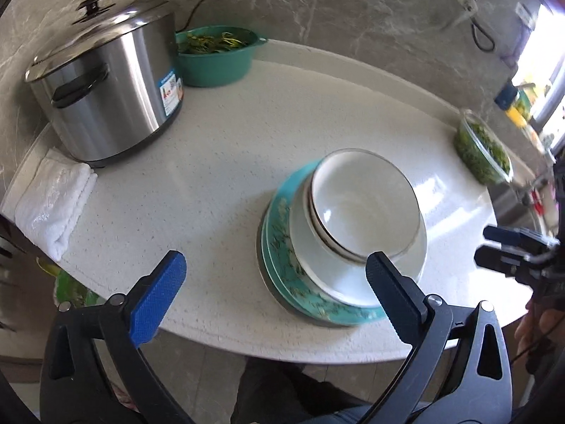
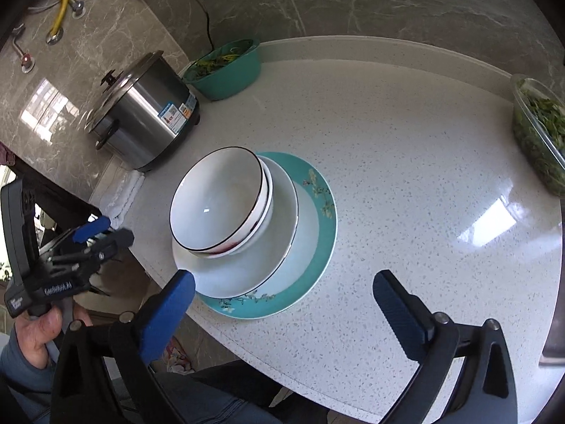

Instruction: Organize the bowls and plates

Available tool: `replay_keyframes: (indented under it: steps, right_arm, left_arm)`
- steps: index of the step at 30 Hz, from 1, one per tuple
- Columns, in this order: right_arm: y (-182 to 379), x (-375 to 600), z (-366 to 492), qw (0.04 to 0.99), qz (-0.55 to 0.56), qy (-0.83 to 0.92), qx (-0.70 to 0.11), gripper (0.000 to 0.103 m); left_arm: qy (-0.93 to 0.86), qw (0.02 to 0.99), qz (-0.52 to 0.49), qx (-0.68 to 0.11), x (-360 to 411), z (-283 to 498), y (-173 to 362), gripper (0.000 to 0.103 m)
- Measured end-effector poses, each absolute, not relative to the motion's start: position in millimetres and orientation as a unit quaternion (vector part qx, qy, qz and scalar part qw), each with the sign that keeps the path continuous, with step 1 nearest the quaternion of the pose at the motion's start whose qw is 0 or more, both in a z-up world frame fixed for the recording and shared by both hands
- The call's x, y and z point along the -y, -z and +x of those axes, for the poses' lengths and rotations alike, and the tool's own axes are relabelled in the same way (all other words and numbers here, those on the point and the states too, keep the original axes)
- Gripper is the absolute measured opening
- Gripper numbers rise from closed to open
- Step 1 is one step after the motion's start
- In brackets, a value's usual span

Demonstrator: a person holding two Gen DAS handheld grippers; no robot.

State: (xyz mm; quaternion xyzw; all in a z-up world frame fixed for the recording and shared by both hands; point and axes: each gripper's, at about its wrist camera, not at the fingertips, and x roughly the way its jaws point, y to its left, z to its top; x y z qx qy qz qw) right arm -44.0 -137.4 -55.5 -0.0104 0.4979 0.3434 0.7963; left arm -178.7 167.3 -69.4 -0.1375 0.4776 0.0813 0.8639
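Both sets of jaws are spread wide with nothing between them. The left gripper [image 1: 273, 282] hangs over the near edge of the table [image 1: 219, 162], and the dish stack sits just past its right finger, slightly right of centre. The right gripper [image 2: 282, 291] sees the same stack behind its left finger, so the pile lies between the two grippers, touching neither.

The stack itself: two white bowls [image 2: 219, 199] with thin dark rims nested together, sitting in a wider white plate [image 2: 247, 265], which rests on a teal plate [image 2: 317, 243] with a little blossom pattern. The bowls sit off-centre, toward the left side of the plates. Everything's round and upright, openings facing up, so no long axis to speak of.

Writing: the left gripper's body, seen from the right wrist with a hand [image 2: 39, 332] around its handle, has white lettering that's too blurry to read. The steel rice cooker [image 1: 102, 81] far left has a sticker with a QR code, text unreadable.

Also around: folded white towel [image 1: 53, 205], teal basin of greens [image 1: 215, 54], clear container of greens [image 2: 538, 134] on the right.
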Motion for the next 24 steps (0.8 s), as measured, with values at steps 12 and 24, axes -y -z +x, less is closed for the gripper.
replay_keyframes:
  steps: [12,24]
  right_arm:
    - [41,137,-54,0.836,0.024,-0.240,-0.494,0.103]
    - [27,119,-69,0.847,0.041,-0.188,-0.495,0.103]
  left_arm:
    - [-0.029,0.866,-0.092,-0.491,-147,-161,51,0.103]
    - [-0.010,0.838,-0.131,-0.530,-166,-142,59,0.103]
